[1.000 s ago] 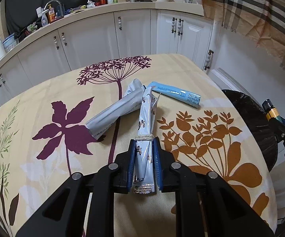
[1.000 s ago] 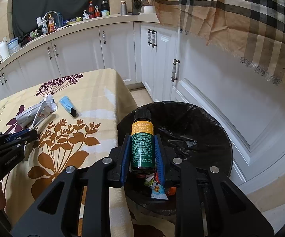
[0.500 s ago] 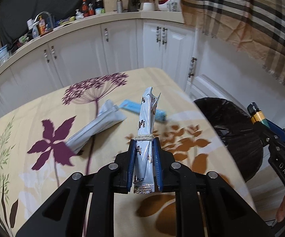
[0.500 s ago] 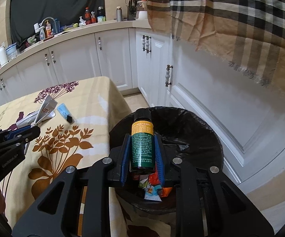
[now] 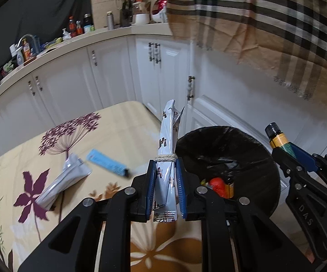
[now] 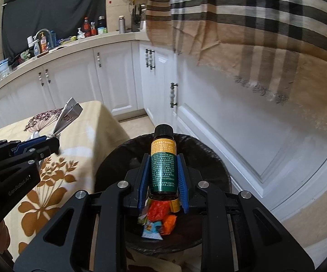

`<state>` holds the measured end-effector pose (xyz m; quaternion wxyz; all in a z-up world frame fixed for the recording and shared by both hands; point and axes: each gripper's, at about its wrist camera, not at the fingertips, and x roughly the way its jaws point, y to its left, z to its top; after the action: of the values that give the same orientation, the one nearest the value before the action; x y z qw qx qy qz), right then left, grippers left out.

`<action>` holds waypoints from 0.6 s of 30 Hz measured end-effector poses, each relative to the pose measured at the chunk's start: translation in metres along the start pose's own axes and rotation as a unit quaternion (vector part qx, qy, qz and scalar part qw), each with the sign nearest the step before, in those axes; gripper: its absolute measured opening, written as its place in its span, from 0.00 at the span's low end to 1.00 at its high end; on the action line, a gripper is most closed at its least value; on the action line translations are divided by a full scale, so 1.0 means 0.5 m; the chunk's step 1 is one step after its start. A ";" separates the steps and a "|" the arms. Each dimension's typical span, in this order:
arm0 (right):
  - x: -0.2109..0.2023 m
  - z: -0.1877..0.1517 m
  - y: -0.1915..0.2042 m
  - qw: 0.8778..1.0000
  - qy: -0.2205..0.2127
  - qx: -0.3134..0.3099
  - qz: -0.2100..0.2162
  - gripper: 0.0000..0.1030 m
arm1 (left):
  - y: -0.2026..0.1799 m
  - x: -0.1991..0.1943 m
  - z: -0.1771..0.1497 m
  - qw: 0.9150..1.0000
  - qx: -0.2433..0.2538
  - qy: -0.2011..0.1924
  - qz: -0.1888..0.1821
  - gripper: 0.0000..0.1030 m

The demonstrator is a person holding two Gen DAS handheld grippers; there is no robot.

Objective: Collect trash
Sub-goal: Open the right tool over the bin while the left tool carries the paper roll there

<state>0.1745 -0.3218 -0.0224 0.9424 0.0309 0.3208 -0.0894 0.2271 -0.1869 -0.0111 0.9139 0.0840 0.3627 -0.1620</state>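
On the table [image 5: 122, 122]: 2 wrappers; hand-held grippers clamp 1 packet [image 5: 167, 158], 1 bottle [image 6: 163, 165].

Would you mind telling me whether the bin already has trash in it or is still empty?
Not empty: the black-lined bin holds orange and red wrappers at its bottom.

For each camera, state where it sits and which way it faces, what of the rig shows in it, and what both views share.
Left wrist: sits on the left gripper, facing over the table edge toward the trash bin; its fingers clamp a tied wrapper; the right gripper shows at right.
Right wrist: sits on the right gripper, facing down into the trash bin; it clamps a bottle; the left gripper shows at left.
Shared: bin, both grippers, wrapper, bottle, white cabinets.
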 end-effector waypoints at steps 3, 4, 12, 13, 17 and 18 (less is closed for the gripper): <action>0.008 0.004 -0.014 1.000 -0.002 0.004 -0.005 0.22 | -0.019 0.008 0.012 1.000 0.009 -0.004 -0.005 0.18; 0.010 0.005 -0.018 1.000 -0.003 0.005 -0.007 0.22 | -0.025 0.010 0.016 1.000 0.011 -0.005 -0.006 0.18; 0.021 0.011 -0.041 1.000 -0.008 0.011 -0.017 0.22 | -0.056 0.023 0.035 1.000 0.023 -0.016 -0.008 0.18; 0.022 0.011 -0.043 1.000 -0.008 0.011 -0.017 0.22 | -0.058 0.025 0.037 1.000 0.024 -0.017 -0.009 0.18; 0.024 0.013 -0.049 1.000 -0.011 0.013 -0.020 0.22 | -0.068 0.028 0.040 0.999 0.027 -0.021 -0.010 0.18; 0.025 0.013 -0.051 1.000 -0.012 0.014 -0.020 0.22 | -0.068 0.029 0.039 0.999 0.028 -0.021 -0.010 0.18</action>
<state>0.1835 -0.3493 -0.0249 0.9435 0.0360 0.3091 -0.1134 0.2373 -0.2274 -0.0079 0.9169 0.1026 0.3395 -0.1830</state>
